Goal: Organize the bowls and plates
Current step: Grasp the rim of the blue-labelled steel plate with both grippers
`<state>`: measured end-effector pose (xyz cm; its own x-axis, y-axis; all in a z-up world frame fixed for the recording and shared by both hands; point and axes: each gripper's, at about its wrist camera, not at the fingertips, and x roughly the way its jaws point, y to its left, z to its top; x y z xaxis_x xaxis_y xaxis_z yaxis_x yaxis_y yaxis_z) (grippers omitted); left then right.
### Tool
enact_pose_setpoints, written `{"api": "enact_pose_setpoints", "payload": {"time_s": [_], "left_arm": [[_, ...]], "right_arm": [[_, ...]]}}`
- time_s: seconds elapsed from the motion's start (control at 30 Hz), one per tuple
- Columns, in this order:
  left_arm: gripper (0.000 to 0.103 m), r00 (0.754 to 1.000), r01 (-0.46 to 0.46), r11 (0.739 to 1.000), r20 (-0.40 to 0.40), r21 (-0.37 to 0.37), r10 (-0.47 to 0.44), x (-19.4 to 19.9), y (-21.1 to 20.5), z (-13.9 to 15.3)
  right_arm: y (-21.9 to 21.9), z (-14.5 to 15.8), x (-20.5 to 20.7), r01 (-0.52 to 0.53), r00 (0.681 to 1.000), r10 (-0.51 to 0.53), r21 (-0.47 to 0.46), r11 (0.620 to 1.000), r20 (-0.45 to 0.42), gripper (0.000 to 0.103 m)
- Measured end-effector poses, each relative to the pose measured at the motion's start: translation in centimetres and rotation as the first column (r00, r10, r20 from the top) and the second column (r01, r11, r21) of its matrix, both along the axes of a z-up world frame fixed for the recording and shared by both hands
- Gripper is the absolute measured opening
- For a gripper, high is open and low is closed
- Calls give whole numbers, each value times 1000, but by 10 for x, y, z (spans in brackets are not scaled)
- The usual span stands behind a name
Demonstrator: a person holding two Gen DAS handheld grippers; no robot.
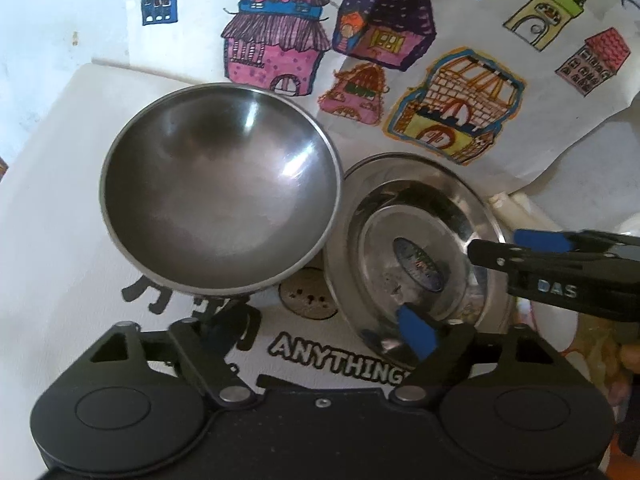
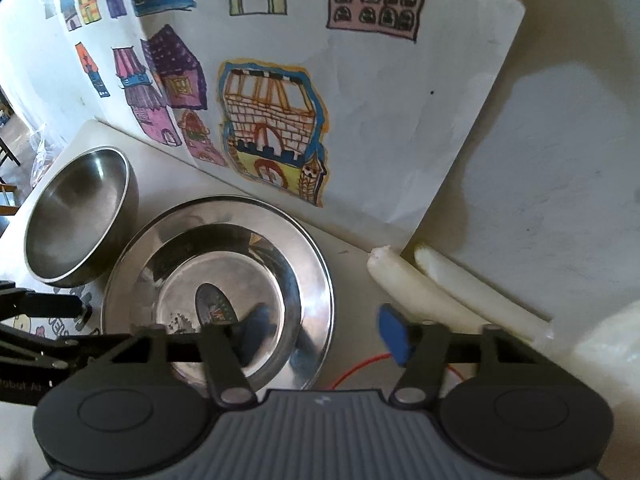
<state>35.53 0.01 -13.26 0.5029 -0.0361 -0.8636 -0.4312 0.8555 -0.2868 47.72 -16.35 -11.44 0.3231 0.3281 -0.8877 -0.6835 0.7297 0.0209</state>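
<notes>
You are holding both grippers low over a white table [image 2: 352, 256], where a steel bowl [image 1: 220, 188] and a steel plate [image 2: 218, 292] are sitting side by side below a wall [image 2: 560, 140] papered with children's drawings of houses [image 2: 272, 128]. The bowl is standing upright to the left of the plate, its rim just beside the plate's rim, and a dark oval sticker [image 2: 214, 304] is showing in the plate's centre. Your left gripper [image 1: 324, 320] is spreading wide open, its blue-padded right finger [image 1: 416, 332] reaching over the near part of the plate while its left finger is passing under the bowl's near edge. Your right gripper [image 2: 320, 330] is also standing open, straddling the plate's right rim, one pad reflecting in the metal and the other [image 2: 394, 334] hanging over the bare table near a red wire [image 2: 360, 368]. Two white rolls [image 2: 436, 292] are lying against the wall to the right of the plate.
</notes>
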Motion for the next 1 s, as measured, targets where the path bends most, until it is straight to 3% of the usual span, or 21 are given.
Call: {"api": "enact_pose_setpoints", "payload": {"time_s": [0.03, 0.13, 0.2, 0.3, 0.6, 1.0], "left_arm": [[74, 1000, 1, 1000, 7, -11, -1, 0, 1, 1], [50, 1000, 3, 999, 23, -53, -2, 3, 5, 0], [31, 1000, 4, 998, 31, -69, -2, 3, 6, -1], [21, 999, 19, 997, 50, -70, -15, 3, 5, 0], [20, 996, 29, 996, 83, -89, -21, 2, 6, 9], [20, 983, 87, 993, 169, -77, -73, -5, -1, 47]], "right_arm": [[0, -1, 2, 5, 1000, -5, 1, 1000, -8, 45], [-2, -4, 7, 26, 998, -24, 28, 999, -50, 30], [-5, -6, 13, 43, 996, -39, 48, 998, -80, 25], [-11, -6, 18, 74, 992, -65, 78, 994, -111, 23], [-25, 15, 12, 91, 993, -84, 92, 992, -82, 20], [-55, 60, -20, 148, 989, -145, 164, 975, -32, 18]]}}
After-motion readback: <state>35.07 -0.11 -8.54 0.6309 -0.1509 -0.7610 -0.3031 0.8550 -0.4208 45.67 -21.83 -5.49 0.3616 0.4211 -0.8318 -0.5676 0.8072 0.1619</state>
